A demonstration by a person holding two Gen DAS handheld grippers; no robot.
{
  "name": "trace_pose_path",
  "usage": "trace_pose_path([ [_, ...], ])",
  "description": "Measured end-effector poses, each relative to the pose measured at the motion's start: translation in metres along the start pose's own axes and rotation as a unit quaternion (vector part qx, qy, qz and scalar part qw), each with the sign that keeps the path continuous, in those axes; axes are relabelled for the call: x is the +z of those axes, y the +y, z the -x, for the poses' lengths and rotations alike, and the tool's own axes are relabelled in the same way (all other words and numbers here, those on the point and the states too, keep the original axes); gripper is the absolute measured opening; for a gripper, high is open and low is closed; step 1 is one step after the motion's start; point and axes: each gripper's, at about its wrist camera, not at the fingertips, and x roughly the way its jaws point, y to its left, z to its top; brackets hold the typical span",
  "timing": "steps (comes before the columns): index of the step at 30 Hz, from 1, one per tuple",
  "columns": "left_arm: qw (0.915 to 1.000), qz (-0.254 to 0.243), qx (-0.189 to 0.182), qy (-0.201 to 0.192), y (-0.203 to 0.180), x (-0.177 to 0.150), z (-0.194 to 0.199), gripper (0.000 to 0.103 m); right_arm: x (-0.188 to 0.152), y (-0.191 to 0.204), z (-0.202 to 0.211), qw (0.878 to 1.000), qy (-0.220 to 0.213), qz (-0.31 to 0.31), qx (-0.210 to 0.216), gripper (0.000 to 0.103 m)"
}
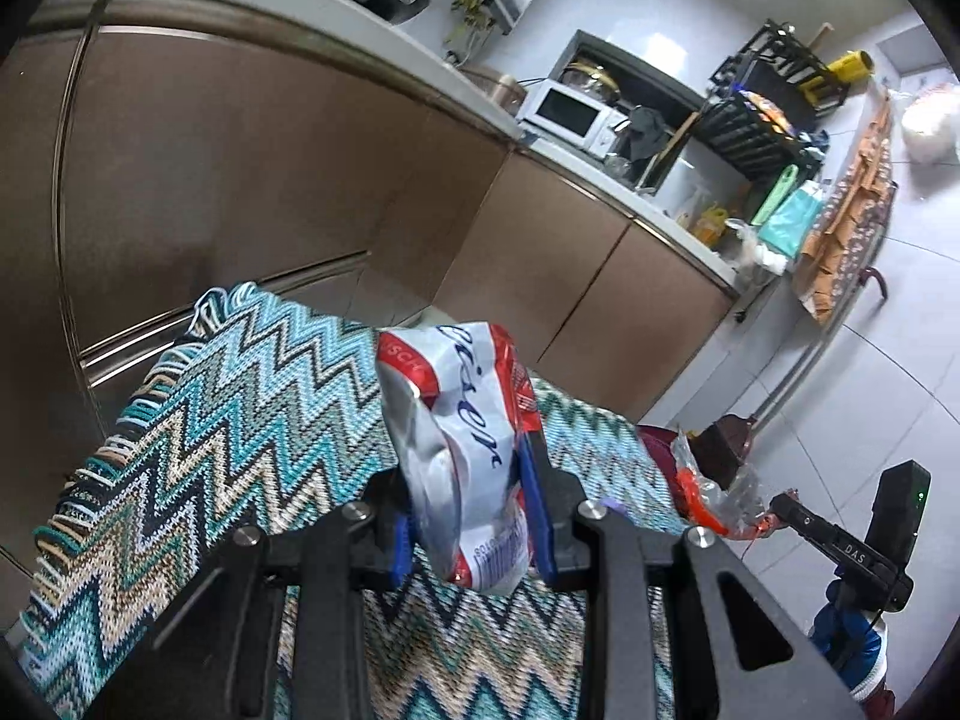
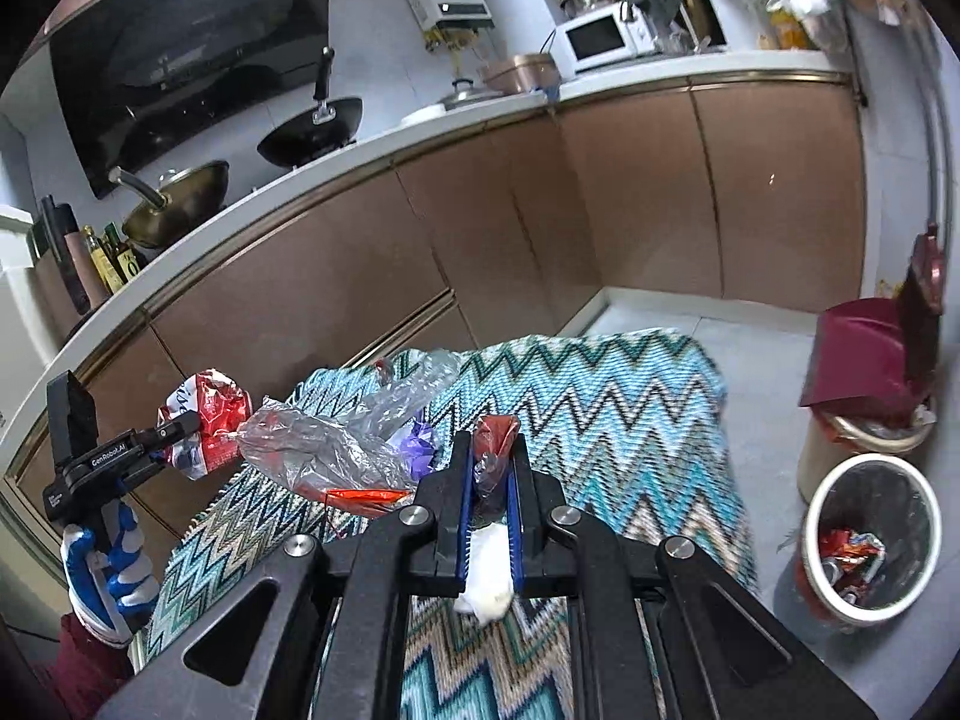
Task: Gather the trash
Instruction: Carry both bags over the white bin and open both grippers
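The left hand-held gripper [image 1: 465, 516] is clamped part-way closed on a crumpled red-and-white wrapper [image 1: 456, 450], which fills the gap between its blue pads and rises above them, lifted off the zigzag rug [image 1: 240, 420] that lies beneath; to its right the right hand-held gripper [image 2: 489, 498] is closed nearly flat on a thin twist of clear plastic with a red tip [image 2: 495, 444], a white wad [image 2: 489, 576] showing between its fingers lower down; between the two, a loose clear plastic bag [image 2: 336, 438] with a red strip and a purple scrap [image 2: 417, 441] lies on the rug, just left of the right one's fingers; to its far right a white-rimmed bin [image 2: 870, 540] stands on the floor holding red wrappers, with a taller bin [image 2: 864, 420] just behind it; brown cabinet doors [image 2: 480, 228] stand ahead of both.
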Motion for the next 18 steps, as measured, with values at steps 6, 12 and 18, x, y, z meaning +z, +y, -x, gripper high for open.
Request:
trace_pose_path([
  [6,0.9994,-0.026,-0.023,-0.001,-0.042,-0.004,0.017,0.029,-0.006,-0.015,0.063,0.999,-0.037,-0.002,-0.029,0.009],
  [12,0.9967,-0.060,-0.050,0.019,-0.096,-0.013,0.008,0.029,-0.015,-0.059,0.118,0.993,-0.072,-0.023,-0.087,0.009],
  [18,0.9892,-0.103,-0.088,0.056,-0.165,-0.023,-0.031,0.029,-0.028,-0.108,0.147,0.982,-0.087,-0.035,-0.166,0.009],
])
